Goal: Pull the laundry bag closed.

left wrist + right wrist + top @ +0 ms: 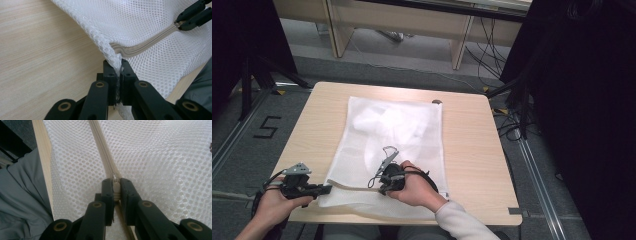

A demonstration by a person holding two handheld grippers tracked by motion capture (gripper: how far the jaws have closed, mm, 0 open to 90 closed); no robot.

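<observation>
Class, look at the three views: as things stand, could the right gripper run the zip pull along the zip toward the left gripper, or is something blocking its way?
Probably yes. The right gripper is shut on the zip pull, and the left gripper pinches the mesh bag at its corner, holding the zip fairly taut. Nothing lies on the zip between them.

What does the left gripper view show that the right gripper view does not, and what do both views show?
Only the left gripper view shows the left hand-held gripper shut on the corner of the mesh bag, with bare table beside it. Only the right gripper view shows, close up, the zipper pull clamped by the right hand-held gripper, and grey clothing past the table edge. Both show the white mesh and the beige zipper.
</observation>
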